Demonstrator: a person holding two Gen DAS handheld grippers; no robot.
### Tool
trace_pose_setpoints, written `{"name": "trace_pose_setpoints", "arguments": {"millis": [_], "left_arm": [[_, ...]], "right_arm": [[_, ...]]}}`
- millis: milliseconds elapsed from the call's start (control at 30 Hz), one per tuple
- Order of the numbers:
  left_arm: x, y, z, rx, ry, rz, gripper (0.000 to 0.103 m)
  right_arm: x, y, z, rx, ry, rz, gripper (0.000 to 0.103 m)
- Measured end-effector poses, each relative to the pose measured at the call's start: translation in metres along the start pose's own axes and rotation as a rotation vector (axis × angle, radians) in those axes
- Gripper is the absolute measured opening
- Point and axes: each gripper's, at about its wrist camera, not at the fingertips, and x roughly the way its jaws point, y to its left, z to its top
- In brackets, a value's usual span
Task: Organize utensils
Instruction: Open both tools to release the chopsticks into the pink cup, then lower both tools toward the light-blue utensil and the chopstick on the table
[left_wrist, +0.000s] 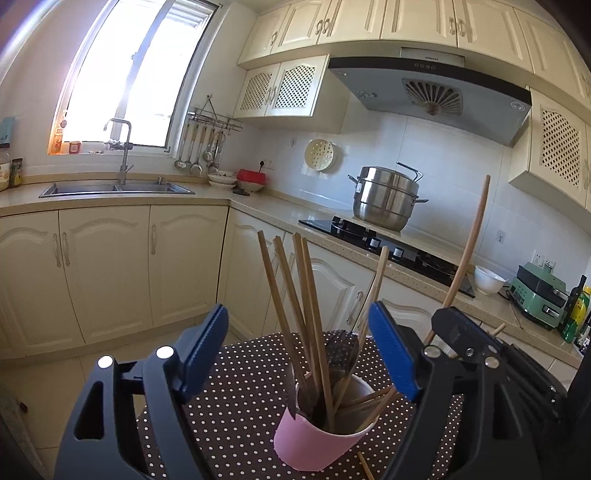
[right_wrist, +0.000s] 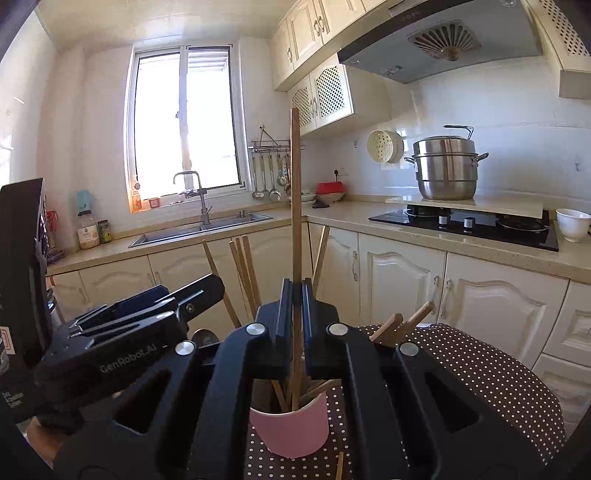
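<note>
Pink cup (right_wrist: 291, 428): base cut off behind the right gripper's (right_wrist: 296, 295) black frame in the right wrist view, so its contents below the rim are hidden. Lower end of the long wooden chopstick (right_wrist: 295, 206) disappears behind the shut pads; dark spoon (left_wrist: 341, 354) bowl in the cup is mostly masked by the wooden chopsticks (left_wrist: 295, 295). Loose wooden stick (left_wrist: 365, 467) on the dotted brown tablecloth (left_wrist: 240, 406) runs off the bottom edge.

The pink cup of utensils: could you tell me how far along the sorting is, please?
Done: several chopsticks stand in the pink cup. In hand: the right gripper clamps one chopstick upright over it; the left gripper is open. Left: one loose chopstick on the dotted tablecloth.
</note>
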Motion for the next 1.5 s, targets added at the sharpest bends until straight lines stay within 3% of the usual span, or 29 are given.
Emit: {"name": "trace_pose_setpoints", "arguments": {"millis": [367,467,567,667,700,1267,1367,1500], "left_arm": [[-0.016,0.004,0.000,0.024,0.022,0.014,0.077],[-0.022,0.006,0.001,0.021,0.020,0.018,0.078],[-0.028,0.011,0.002,0.014,0.019,0.015,0.078],[-0.031,0.013,0.005,0.008,0.016,0.022,0.078],[-0.033,0.014,0.006,0.004,0.016,0.018,0.078],[-0.076,-0.002,0.005,0.036,0.033,-0.014,0.079],[-0.079,-0.008,-0.001,0.051,0.072,-0.025,0.079],[-0.076,-0.021,-0.019,0.086,0.181,-0.044,0.079]], "right_arm": [[-0.009,0.008,-0.002,-0.005,-0.004,-0.041,0.010],[-0.014,0.011,-0.002,-0.007,-0.015,-0.047,0.025],[-0.020,0.011,-0.001,-0.001,-0.025,-0.049,0.030],[-0.027,0.012,0.002,0.001,-0.044,-0.057,0.051],[-0.030,0.012,0.003,0.005,-0.053,-0.055,0.052],[-0.082,0.016,0.013,-0.001,-0.092,-0.089,0.061],[-0.093,0.013,0.009,-0.007,-0.082,-0.104,0.062],[-0.106,0.006,0.000,-0.017,-0.051,-0.133,0.063]]}}
